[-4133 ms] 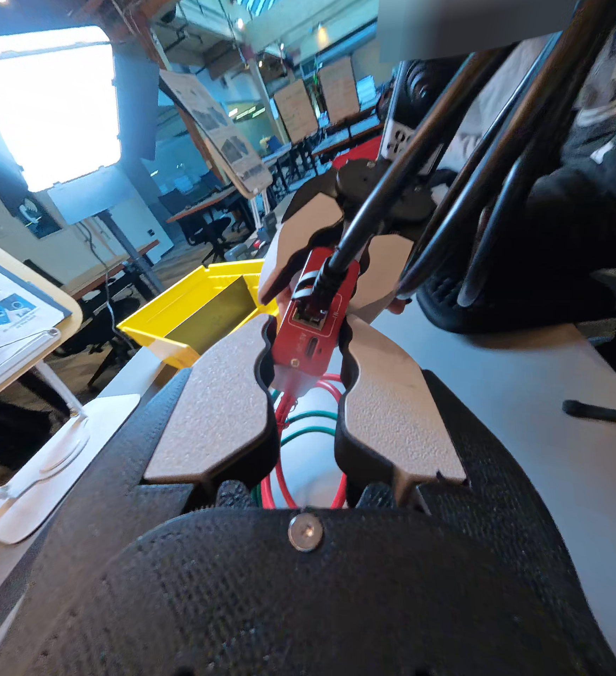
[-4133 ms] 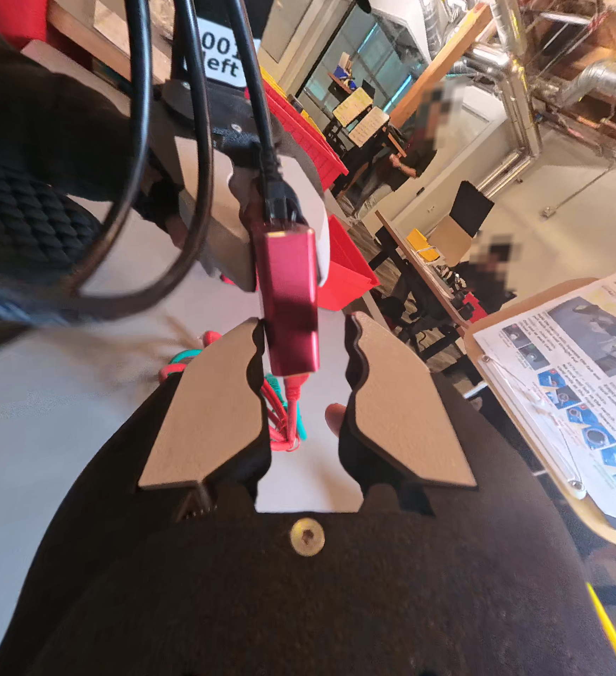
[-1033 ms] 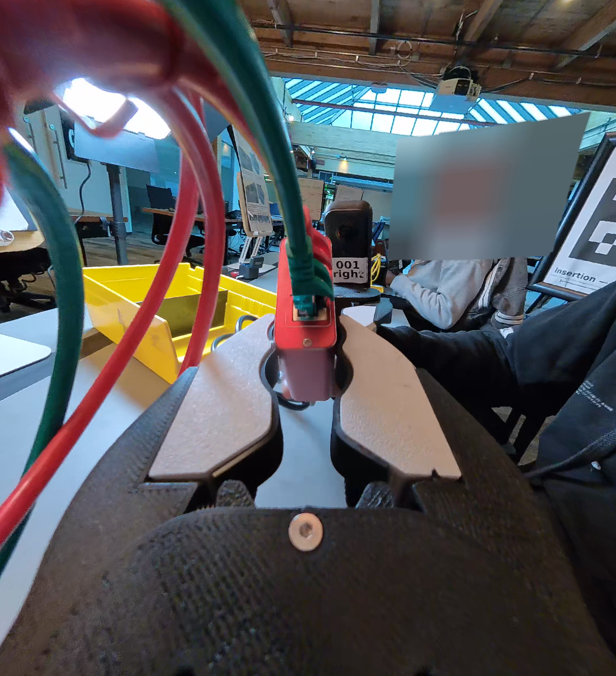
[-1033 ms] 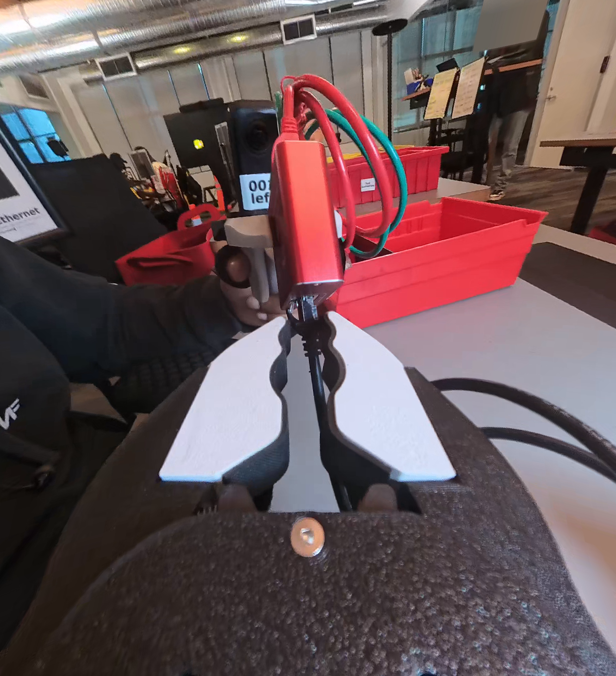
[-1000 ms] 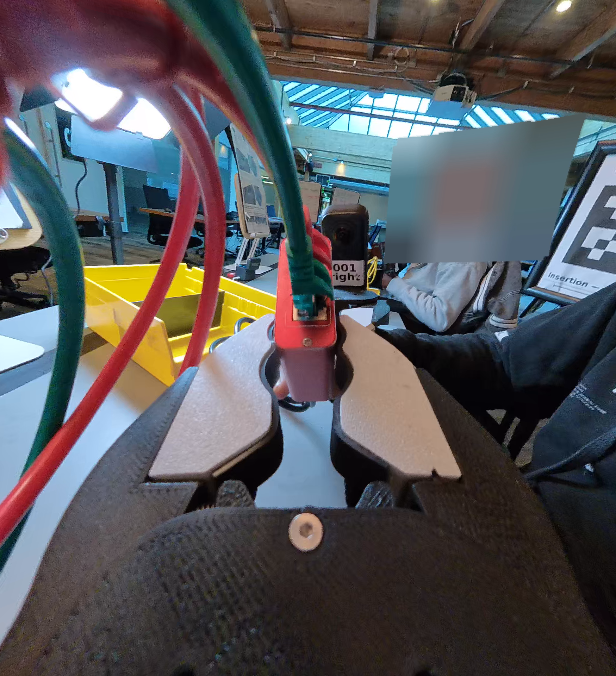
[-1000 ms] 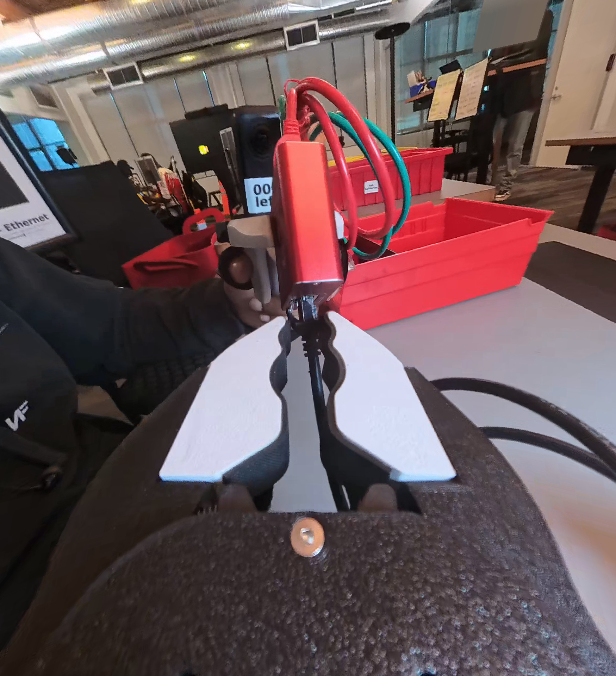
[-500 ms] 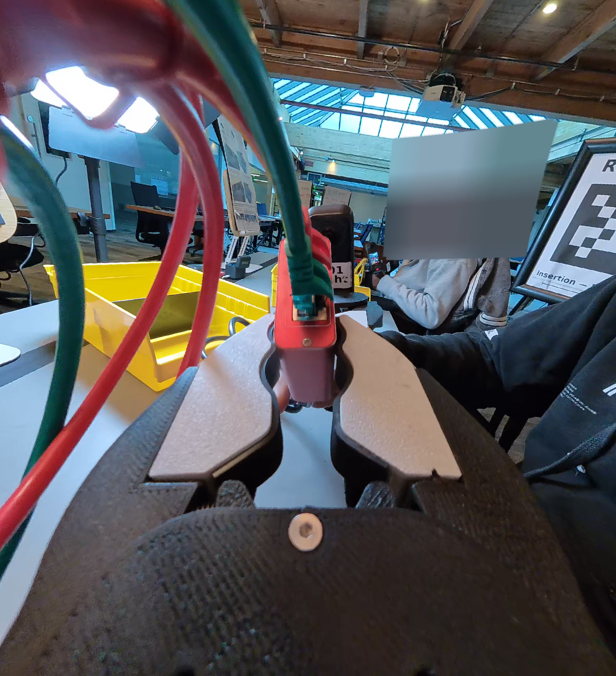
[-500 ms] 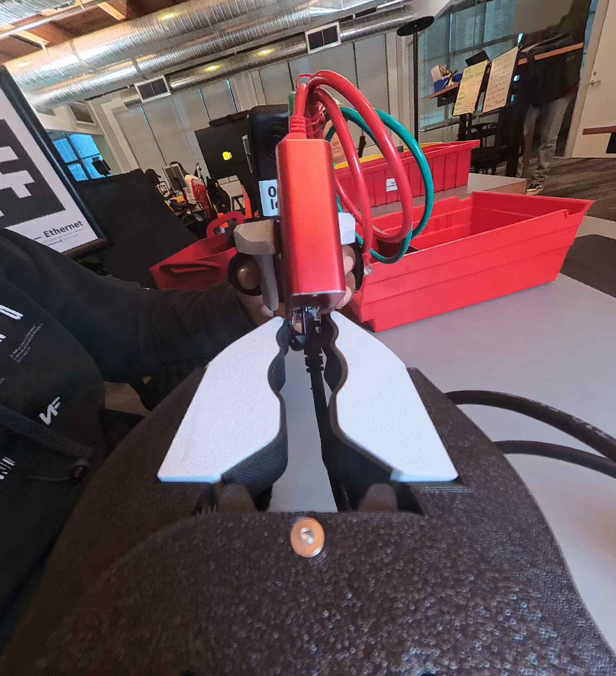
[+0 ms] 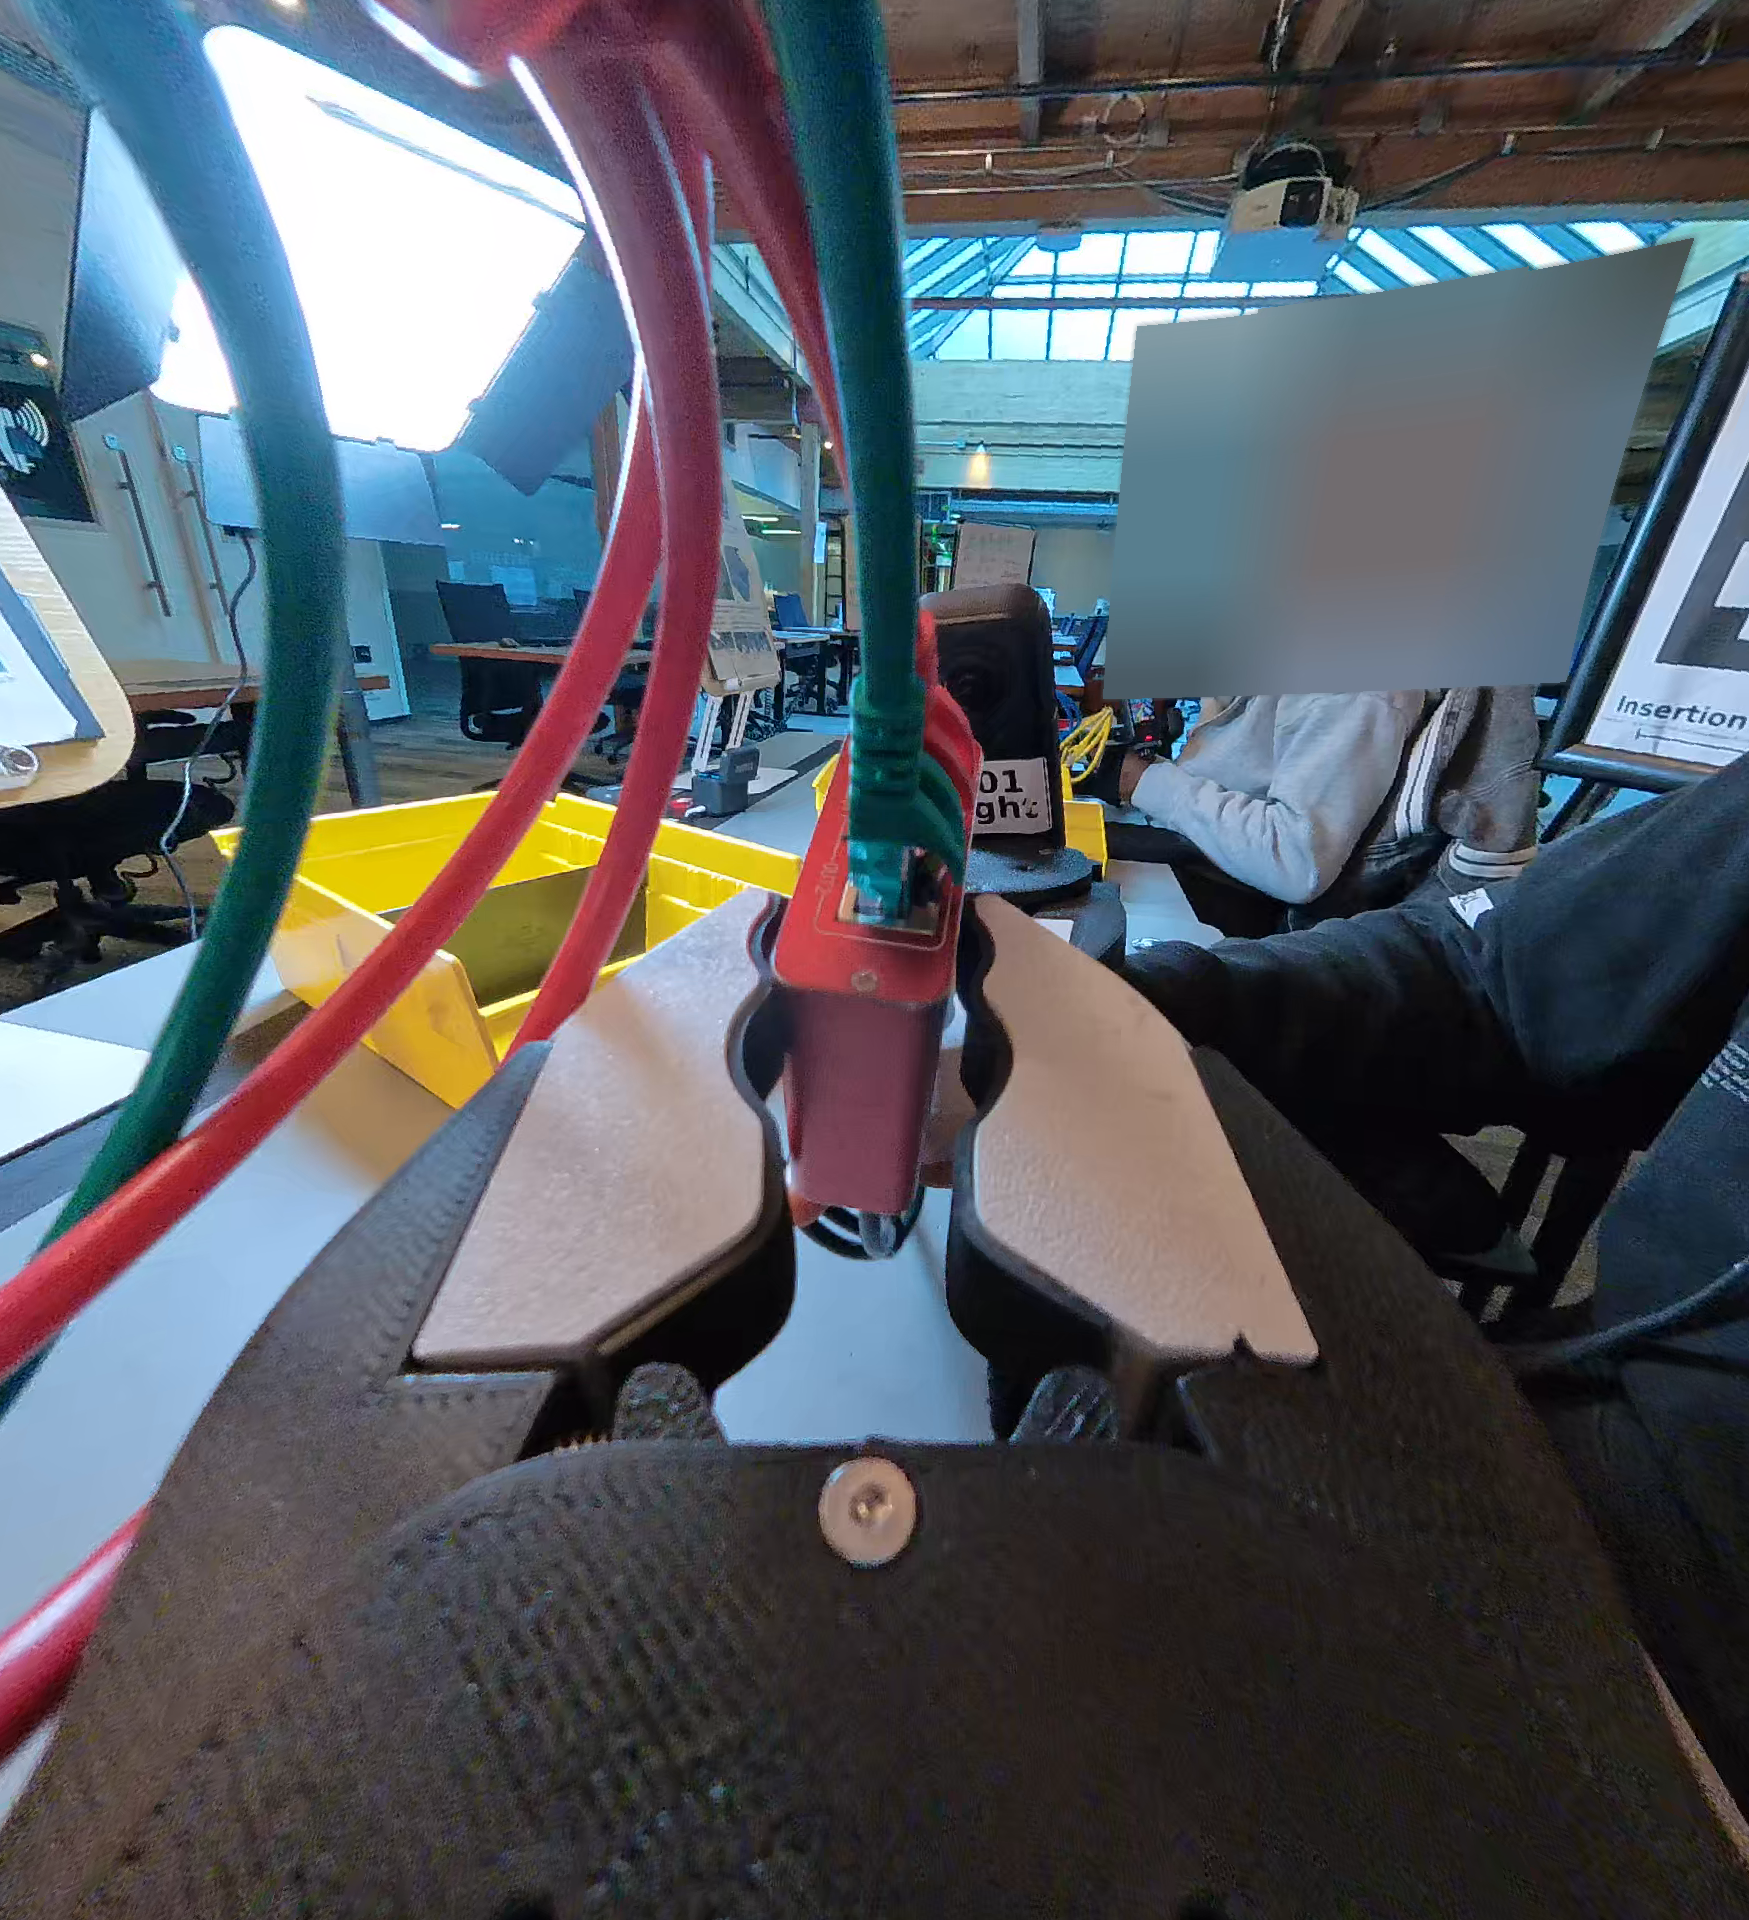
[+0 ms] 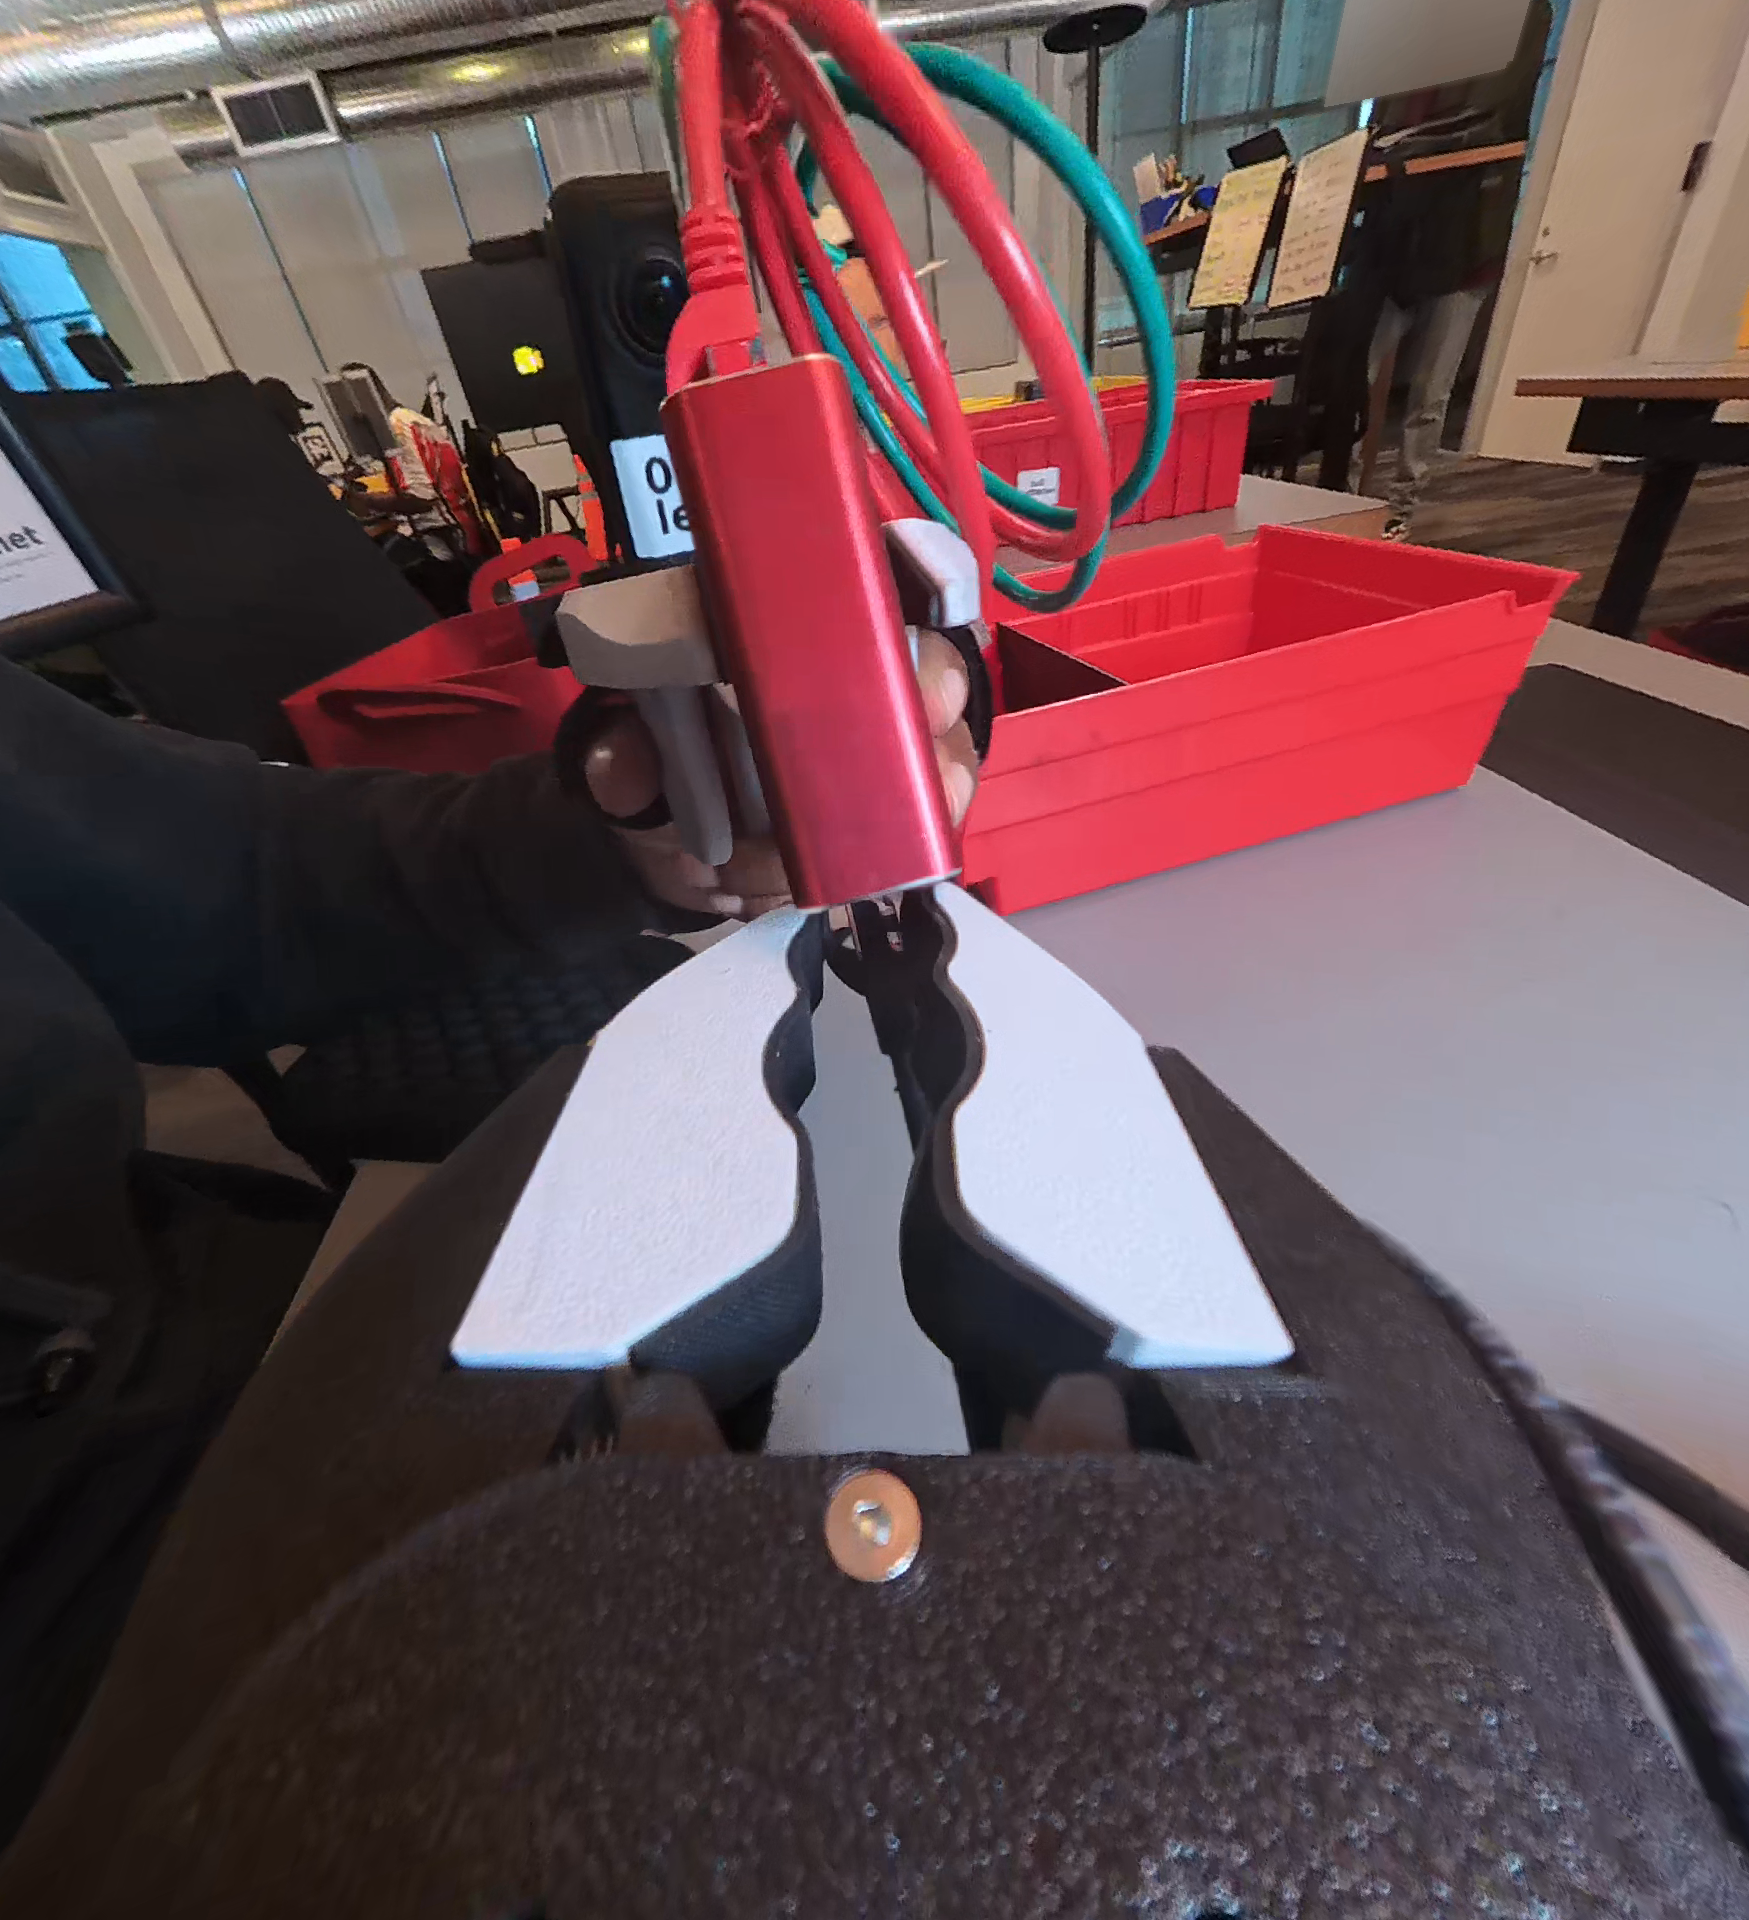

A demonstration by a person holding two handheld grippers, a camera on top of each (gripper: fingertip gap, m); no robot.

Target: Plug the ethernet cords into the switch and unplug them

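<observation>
Left wrist view, centre frame: the left gripper clamps the red switch upright, green cord plugged on top. Brace it steady while pulling straight. In the right wrist view, the right gripper, nearly closed, pinches the black cable under the switch.

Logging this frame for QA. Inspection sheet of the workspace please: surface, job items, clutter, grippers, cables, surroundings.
Surface: grey table, mostly bare.
Job's things: red switch held upright off the table.
Clutter: yellow bin; red bin.
Grippers: left gripper shut on the switch; right gripper shut on the black cable at the switch's lower end.
Cables: green cord and red cord plugged in on top, looping.
Surroundings: open office, desks, seated person.
</observation>
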